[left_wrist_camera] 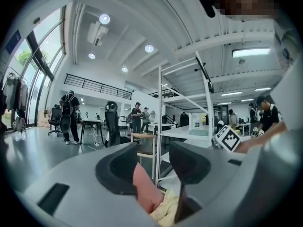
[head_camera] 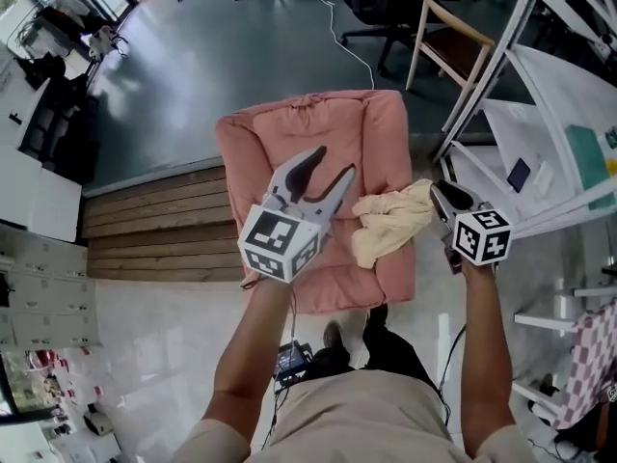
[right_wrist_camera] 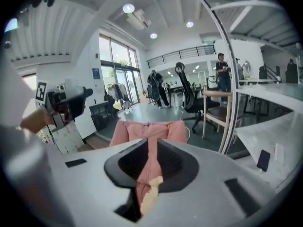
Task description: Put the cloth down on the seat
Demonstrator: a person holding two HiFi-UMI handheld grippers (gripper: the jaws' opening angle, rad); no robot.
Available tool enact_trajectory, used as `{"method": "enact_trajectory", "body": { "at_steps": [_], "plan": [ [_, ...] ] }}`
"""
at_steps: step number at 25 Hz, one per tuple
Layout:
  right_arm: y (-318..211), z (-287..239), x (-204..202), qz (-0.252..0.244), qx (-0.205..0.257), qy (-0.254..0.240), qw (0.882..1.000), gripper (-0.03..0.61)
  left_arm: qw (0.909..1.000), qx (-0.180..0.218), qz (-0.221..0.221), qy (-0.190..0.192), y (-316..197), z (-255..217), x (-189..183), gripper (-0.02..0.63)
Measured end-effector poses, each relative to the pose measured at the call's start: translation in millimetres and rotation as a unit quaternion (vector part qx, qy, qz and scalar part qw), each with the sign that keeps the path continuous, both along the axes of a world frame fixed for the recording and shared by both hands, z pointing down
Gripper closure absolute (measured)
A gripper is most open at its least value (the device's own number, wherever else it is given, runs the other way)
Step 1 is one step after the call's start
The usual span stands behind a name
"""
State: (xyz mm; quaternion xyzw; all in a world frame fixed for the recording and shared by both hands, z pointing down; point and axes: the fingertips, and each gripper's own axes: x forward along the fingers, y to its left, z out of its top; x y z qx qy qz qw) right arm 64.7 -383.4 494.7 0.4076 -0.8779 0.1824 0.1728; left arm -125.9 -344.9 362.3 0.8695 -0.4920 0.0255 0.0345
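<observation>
Cloth lay crumpled on the seat's right front, one corner at the right gripper. Its fingers were closing to a narrow slit; cloth and seat showed through it, no grip evident. Left gripper hung over the seat, its fingers wide, closing, nothing between. Wooden chair stood beyond.

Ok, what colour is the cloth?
Pale yellow; the cloth shows best in the head view, against the pink seat.
</observation>
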Motion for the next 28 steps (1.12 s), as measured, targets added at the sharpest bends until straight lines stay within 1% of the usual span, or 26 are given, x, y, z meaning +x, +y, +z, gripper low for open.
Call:
{"method": "enact_trajectory", "body": {
  "at_steps": [1, 2, 6, 8, 10, 13, 17, 23, 24, 28],
  "plan": [
    [5.2, -26.1, -3.0, -0.004, 0.025, -0.011, 1.000, 0.558, 0.9999, 0.011, 0.000, 0.000, 8.3, -14.2, -3.5, 0.415],
    [12.2, -50.5, -5.7, -0.008, 0.047, -0.021, 0.999, 0.583, 0.9997, 0.022, 0.001, 0.000, 17.2, -27.2, -6.4, 0.434],
    [50.1, -133.0, -13.6, -0.030, 0.115, -0.051, 0.992, 0.584, 0.9981, 0.062, 0.005, -0.005, 55.8, -72.3, -14.3, 0.511],
    [71.8, -170.4, -18.4, -0.039, 0.143, -0.060, 0.987, 0.584, 0.9970, 0.077, 0.007, -0.005, 76.9, -93.8, -20.1, 0.562],
    [94.1, -203.9, -25.5, -0.045, 0.164, -0.067, 0.983, 0.584, 0.9963, 0.086, 0.006, -0.005, 98.9, -115.9, -28.1, 0.583],
    [124.0, -242.4, -35.0, -0.052, 0.188, -0.078, 0.978, 0.584, 0.9956, 0.094, 0.005, -0.007, 130.5, -145.6, -39.2, 0.594],
    [155.8, -282.7, -43.2, -0.063, 0.217, -0.084, 0.970, 0.586, 0.9930, 0.117, 0.005, -0.012, 165.2, -175.8, -47.2, 0.597],
    [191.0, -318.7, -50.1, -0.070, 0.246, -0.079, 0.964, 0.586, 0.9879, 0.154, 0.004, -0.019, 205.8, -209.3, -53.0, 0.597],
    [196.2, -321.9, -51.9, -0.071, 0.248, -0.078, 0.963, 0.586, 0.9876, 0.155, 0.006, -0.022, 211.4, -211.6, -53.6, 0.597],
    [212.4, -332.5, -58.0, -0.074, 0.255, -0.075, 0.961, 0.586, 0.9896, 0.140, 0.018, -0.030, 231.1, -211.2, -55.1, 0.597]
  ]
}}
